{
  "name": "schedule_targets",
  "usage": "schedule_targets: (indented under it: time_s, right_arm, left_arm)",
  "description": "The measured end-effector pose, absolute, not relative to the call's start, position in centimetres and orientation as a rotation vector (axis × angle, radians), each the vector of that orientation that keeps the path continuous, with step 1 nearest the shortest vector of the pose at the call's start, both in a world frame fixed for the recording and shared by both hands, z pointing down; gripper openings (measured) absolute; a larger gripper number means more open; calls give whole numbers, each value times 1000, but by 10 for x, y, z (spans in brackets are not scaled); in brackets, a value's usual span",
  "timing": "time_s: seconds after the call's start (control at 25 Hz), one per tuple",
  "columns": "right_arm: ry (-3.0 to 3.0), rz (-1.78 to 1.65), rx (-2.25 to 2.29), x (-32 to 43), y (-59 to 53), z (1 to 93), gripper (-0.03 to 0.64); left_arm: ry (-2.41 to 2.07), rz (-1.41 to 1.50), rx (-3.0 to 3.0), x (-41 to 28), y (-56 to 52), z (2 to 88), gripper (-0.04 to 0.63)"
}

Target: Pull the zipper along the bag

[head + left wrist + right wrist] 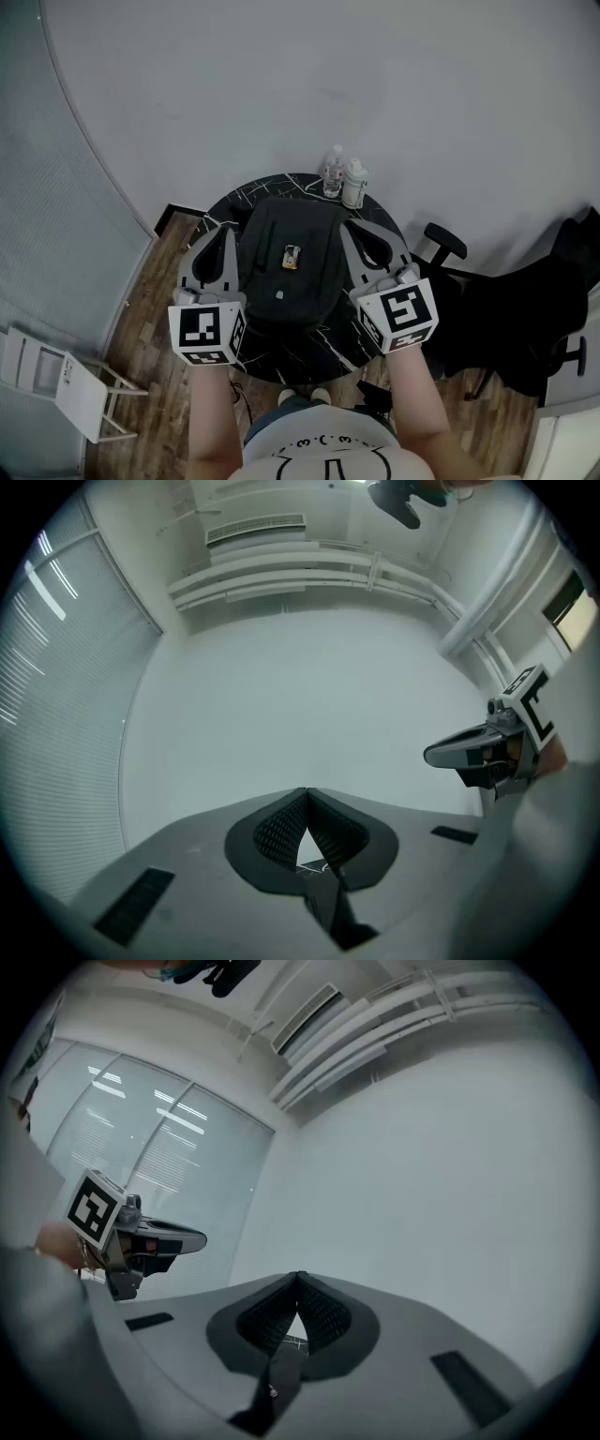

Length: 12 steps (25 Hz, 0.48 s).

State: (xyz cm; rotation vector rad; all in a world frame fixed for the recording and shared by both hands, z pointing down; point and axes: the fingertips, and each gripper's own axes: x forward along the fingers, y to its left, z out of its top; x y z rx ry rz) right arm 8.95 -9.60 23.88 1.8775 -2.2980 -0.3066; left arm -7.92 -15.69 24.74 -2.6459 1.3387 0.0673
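A black bag [291,272] lies flat on the round dark marble table [309,354], with a small orange tag [292,256] near its middle. The zipper pull cannot be made out. My left gripper [228,232] is held above the bag's left side, shut with nothing in it. My right gripper [345,228] is held above the bag's right side, also shut and holding nothing. Both point about level toward the white wall. In the left gripper view the closed jaws [306,791] meet in front of that wall, and in the right gripper view the jaws [298,1277] do the same.
Two bottles [334,172] [354,183] stand at the table's far edge behind the bag. A black office chair [525,328] is at the right, a white folding chair [56,375] at the lower left. Window blinds [37,187] run along the left.
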Motion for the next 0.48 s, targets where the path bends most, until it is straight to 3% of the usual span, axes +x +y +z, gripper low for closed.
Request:
schedule_targets:
  time_s: [0.48]
  right_arm:
    - [-2265,-385,1964,99,-80,219,52]
  left_arm:
    - [1357,102,-2583,-99,-150,231,15]
